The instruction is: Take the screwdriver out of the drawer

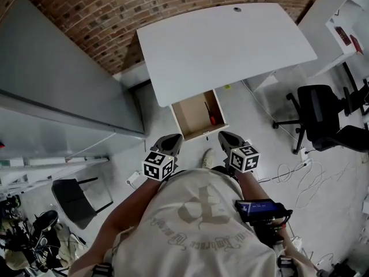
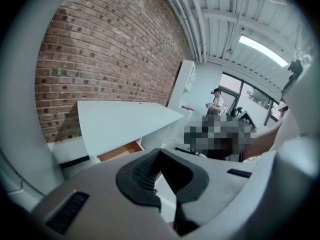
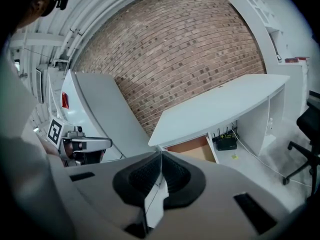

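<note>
Left gripper point(image 2: 159, 154): jaws together at the tips, nothing between them. Pads black and ribbed, body smooth grey plastic. Right gripper point(image 3: 161, 156): jaws fully closed, pad against pad, empty. Same black ribbed pads and grey shell.

Readable text: none. Each gripper carries a cube with black-and-white square markers point(image 1: 158, 165). Print on the person's pale shirt point(image 1: 196, 224) is ornate lettering, not legible.

In the head view both grippers are held side by side in front of the person, just short of the drawer point(image 1: 183, 122) and not touching it. The drawer is pulled open under the front edge of the desk point(image 1: 225, 45); it is a shallow box with a white front and a tan wood-look inside. The screwdriver point(image 1: 212, 118) lies inside it toward the right side, with a red handle and a thin dark shaft.

Desk top is white, smooth, with a curved outline. Red brick wall point(image 1: 109, 16) is behind it. A black office chair point(image 1: 323, 117) stands at right, well apart, on a pale floor.
</note>
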{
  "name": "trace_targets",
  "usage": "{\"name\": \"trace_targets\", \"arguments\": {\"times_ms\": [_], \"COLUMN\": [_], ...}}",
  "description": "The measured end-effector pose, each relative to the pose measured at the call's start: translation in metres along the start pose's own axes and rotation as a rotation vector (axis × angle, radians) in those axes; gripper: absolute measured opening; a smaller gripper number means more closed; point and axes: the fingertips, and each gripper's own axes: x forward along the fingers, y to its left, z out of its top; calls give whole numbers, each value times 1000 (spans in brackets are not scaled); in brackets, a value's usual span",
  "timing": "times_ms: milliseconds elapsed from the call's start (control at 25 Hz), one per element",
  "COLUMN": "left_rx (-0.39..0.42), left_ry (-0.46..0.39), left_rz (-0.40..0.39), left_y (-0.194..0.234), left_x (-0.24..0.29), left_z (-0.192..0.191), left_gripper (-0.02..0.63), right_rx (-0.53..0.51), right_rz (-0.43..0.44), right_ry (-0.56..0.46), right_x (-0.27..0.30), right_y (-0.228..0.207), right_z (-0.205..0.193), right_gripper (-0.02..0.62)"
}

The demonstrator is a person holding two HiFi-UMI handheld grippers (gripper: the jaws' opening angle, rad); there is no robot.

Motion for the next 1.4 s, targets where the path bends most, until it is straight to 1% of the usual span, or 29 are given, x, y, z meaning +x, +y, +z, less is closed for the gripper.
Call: {"name": "trace_targets", "arguments": {"times_ms": [400,520,640,840,1080,1400], "left_rx": [-15,-22,-25,-7,-31,-65], "left_ry": [10,24,42,39,56,77], "left_rz": [62,82,90,107,138,139], "left_y": [-15,-18,-22,-28,-29,-20], "left_x": [34,38,40,38,44,47], "left_z": [23,23,21,25,15,2], "left_gripper": [18,18,18,19,18,20], "right_rx": [26,31,29,14,22,18], "right_rz": [48,71,77,98,123,132], "right_ry": [-2,7,16,20,49,95], "right_x": [5,8,9,22,29,47], "right_y": [-53,-60,-67,-72,-77,-73], "right_z": [37,40,41,51,42,26], "right_gripper": [25,25,25,25,25,25]}}
